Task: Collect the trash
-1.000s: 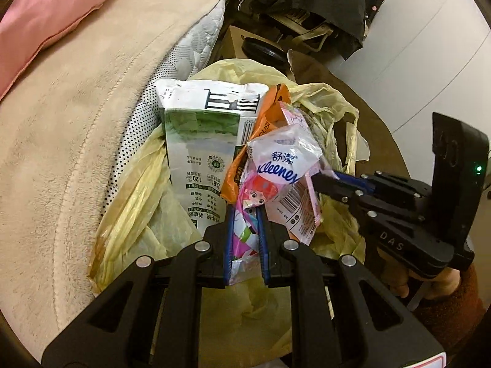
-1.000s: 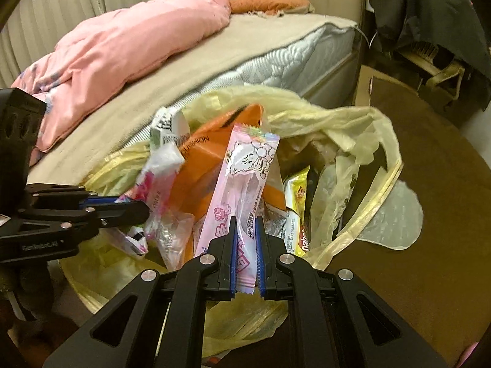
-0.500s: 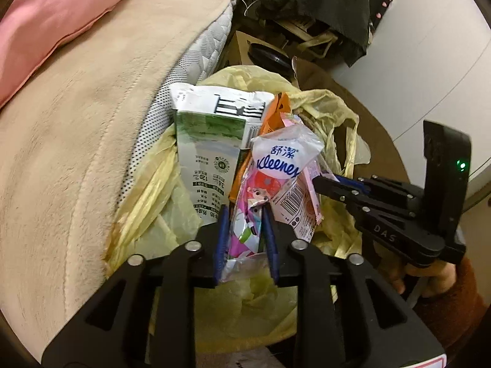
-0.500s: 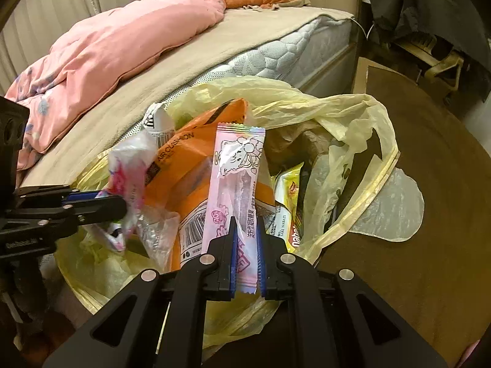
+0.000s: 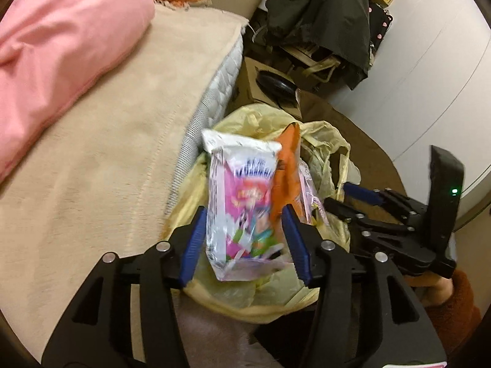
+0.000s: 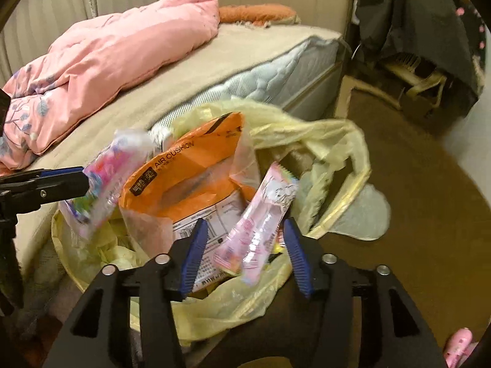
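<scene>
We're at the drop step: both grippers spread over the yellow bag [image 6: 334, 141]. Left gripper [image 5: 245, 239] open, tissue pack [image 5: 239, 208] loose between its fingers, long axis 12–6. Right gripper [image 6: 242, 253] open, pink wrapper [image 6: 260, 224] tilted, top toward 1 o'clock. Both look mid-fall, blurred. Next: pull back, find more trash.

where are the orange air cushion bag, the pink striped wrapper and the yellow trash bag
orange air cushion bag [image 6: 190, 168], right wrist view, on its printed front
pink striped wrapper [image 6: 260, 224], right wrist view, mid-length, between the open fingers
yellow trash bag [image 6: 331, 135], right wrist view, on its far rim
</scene>
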